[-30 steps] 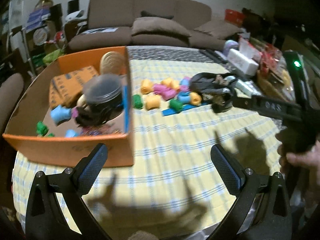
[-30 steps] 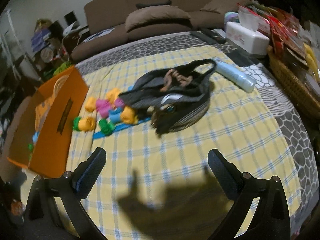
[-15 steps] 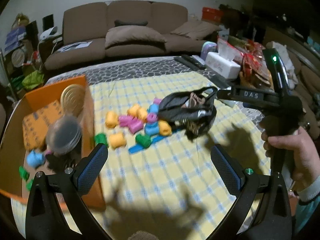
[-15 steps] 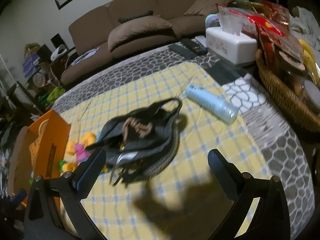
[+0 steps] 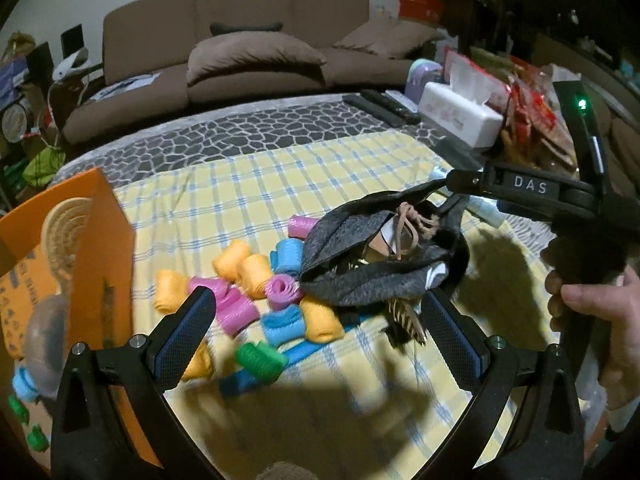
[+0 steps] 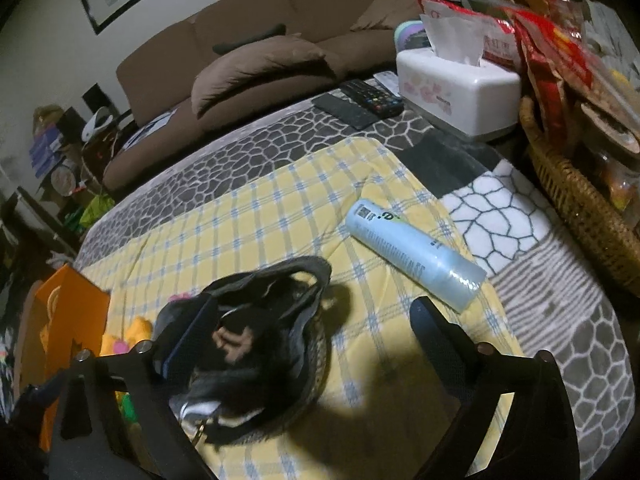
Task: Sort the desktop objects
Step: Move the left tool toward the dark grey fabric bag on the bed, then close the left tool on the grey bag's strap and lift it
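Grey felt bag point(image 5: 376, 264), slumped beside ribbed plastic rollers point(image 5: 280, 300) on checked cloth point(image 5: 248, 200).

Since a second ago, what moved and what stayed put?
Both tongs swung toward the right side of the table: the left tongs went from in front of the orange box to the hair rollers and grey bag; the right tongs, jaws closing slightly and gripping nothing, went past the bag toward the blue bottle. Nothing was grabbed or dropped. Box, rollers, bag and bottle stayed put.
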`<state>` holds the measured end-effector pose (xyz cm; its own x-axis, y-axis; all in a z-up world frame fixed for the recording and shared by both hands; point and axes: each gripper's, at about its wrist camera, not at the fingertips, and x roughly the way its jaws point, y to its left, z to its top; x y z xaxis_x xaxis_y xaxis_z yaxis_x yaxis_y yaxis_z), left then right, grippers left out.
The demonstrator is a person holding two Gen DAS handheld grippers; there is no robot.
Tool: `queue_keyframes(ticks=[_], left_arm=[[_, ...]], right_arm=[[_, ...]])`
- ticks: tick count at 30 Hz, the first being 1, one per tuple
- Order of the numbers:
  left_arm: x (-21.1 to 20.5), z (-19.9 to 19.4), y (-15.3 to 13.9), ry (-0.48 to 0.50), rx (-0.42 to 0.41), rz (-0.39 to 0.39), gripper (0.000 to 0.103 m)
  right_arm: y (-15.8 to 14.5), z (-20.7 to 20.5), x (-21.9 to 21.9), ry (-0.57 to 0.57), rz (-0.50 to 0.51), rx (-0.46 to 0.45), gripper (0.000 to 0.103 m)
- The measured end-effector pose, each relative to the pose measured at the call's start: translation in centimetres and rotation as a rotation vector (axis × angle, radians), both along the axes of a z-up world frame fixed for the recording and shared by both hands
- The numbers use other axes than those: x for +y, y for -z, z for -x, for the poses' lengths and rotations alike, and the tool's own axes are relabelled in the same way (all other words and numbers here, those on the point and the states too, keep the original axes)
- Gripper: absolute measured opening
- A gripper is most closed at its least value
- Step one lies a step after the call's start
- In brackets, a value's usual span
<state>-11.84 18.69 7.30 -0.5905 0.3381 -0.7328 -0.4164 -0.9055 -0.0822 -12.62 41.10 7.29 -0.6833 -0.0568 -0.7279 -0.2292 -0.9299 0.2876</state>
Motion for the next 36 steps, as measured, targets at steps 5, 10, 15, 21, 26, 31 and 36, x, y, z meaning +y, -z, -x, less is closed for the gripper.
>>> queue_keyframes(ticks=[5,10,15,21,26,31,36], left_arm=[[0.7,1.6,1.2,0.006,-0.024,-0.015,0.102],[1.4,2.6,2.2,0.044,-0.051,-0.038,0.090],[2.1,2.9,2.7,0.073,-0.075,-0.046,0.060],[1.2,3.0,2.2,0.088,-0.089,-0.117,0.019],[0.1,3.4,1.5,0.064,-0.111,-0.197,0.003],[-1.2,2.9,-1.1,0.062,-0.062,-0.262,0.002],[-2.3,2.3,-3.9,0.047,-0.019,-0.319,0.002]], right_arm=[[1.5,1.5,0.5,-0.001,0.015,-0.026,0.081],[2.6,2.2,-0.2,-0.034,0.011,-0.063,0.057],[2.9,2.3,-1.0,-0.061,0.008,-0.076,0.040],[2.3,2.0,-1.4,-0.081,0.017,-0.038,0.016],[0.2,1.1,-1.4,-0.085,0.042,0.076,0.012],[-2.7,0.5,-1.8,-0.110,0.096,0.171,0.012],[-4.8,0.0,-2.8,-0.141,0.142,0.233,0.011]])
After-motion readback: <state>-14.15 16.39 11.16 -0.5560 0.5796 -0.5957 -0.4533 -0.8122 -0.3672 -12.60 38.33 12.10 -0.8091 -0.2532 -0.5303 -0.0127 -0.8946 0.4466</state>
